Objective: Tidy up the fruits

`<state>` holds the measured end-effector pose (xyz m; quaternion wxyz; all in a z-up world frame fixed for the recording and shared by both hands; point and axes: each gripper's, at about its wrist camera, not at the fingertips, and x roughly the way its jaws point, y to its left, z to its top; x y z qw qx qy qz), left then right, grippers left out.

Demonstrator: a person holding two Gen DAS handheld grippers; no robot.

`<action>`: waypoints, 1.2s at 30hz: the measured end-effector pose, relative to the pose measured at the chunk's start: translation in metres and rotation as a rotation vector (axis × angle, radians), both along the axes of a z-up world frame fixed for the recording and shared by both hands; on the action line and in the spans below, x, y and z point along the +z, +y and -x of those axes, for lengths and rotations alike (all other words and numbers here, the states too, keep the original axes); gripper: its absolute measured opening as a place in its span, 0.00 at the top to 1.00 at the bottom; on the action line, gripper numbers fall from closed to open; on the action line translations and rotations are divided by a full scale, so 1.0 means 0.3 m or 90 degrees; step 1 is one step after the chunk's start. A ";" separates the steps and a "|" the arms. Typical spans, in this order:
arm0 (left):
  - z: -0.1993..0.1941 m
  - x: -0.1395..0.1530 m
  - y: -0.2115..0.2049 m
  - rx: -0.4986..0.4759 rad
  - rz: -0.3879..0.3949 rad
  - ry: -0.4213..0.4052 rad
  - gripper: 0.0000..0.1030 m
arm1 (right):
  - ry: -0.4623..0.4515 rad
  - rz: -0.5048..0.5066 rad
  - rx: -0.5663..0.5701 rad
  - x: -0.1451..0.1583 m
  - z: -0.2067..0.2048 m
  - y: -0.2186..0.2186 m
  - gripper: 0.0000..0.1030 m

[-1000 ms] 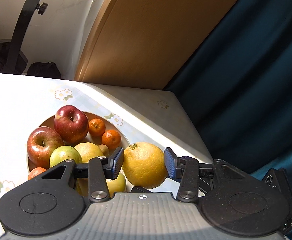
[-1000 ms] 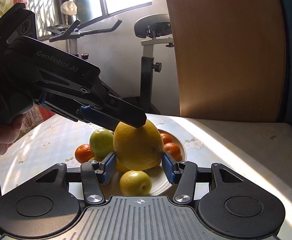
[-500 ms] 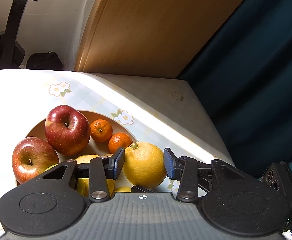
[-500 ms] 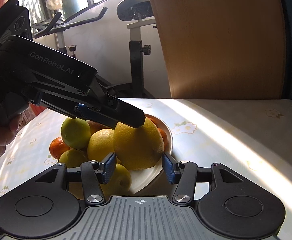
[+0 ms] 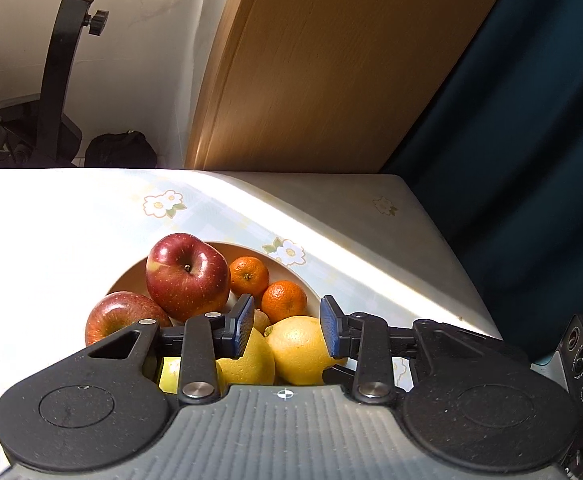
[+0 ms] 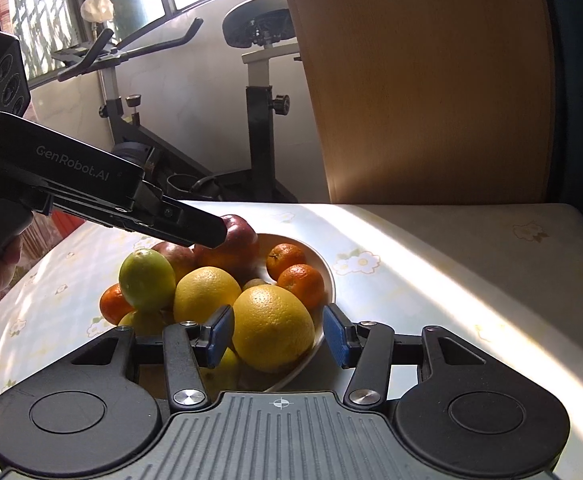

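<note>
A white bowl (image 6: pixel 326 276) on the flowered table holds red apples (image 5: pixel 187 276), tangerines (image 5: pixel 284 300), a green apple (image 6: pixel 146 279) and large yellow citrus. One big yellow citrus (image 6: pixel 273 328) rests at the bowl's near rim; it also shows in the left wrist view (image 5: pixel 297 348). My right gripper (image 6: pixel 278 334) is open around it, pads apart from the skin. My left gripper (image 5: pixel 286 326) is open and empty, raised above the fruit pile; in the right wrist view it (image 6: pixel 207 234) hovers over the apples.
A wooden chair back (image 6: pixel 431 80) stands behind the table's far edge. An exercise bike (image 6: pixel 251 92) stands beyond the table on the left. A dark blue curtain (image 5: pixel 531 160) hangs on the right. The table's right part (image 6: pixel 471 280) lies in sunlight and shade.
The big yellow citrus, held between both grippers before, now lies in the bowl. Both grippers have opened and let go; the left one has lifted up and back.
</note>
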<state>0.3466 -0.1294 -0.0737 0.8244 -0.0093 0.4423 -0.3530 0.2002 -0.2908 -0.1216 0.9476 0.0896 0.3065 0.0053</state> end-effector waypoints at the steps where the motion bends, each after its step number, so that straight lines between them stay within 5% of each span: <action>1: 0.010 0.011 0.008 -0.002 -0.011 -0.018 0.62 | 0.000 0.004 -0.002 0.006 0.005 0.005 0.55; 8: 0.071 0.067 0.093 0.017 -0.030 -0.075 0.60 | -0.005 0.036 -0.038 0.068 0.053 0.054 0.55; 15: 0.151 0.099 0.183 0.040 -0.038 -0.126 0.47 | -0.013 0.060 -0.073 0.138 0.115 0.122 0.52; 20: 0.225 0.125 0.250 0.054 -0.037 -0.168 0.33 | -0.027 0.069 -0.084 0.181 0.172 0.192 0.37; 25: 0.297 0.169 0.307 0.055 -0.038 -0.214 0.16 | -0.053 0.085 -0.094 0.236 0.235 0.274 0.01; 36: 0.460 0.264 0.434 0.070 -0.022 -0.271 0.08 | -0.100 0.093 -0.140 0.361 0.373 0.419 0.00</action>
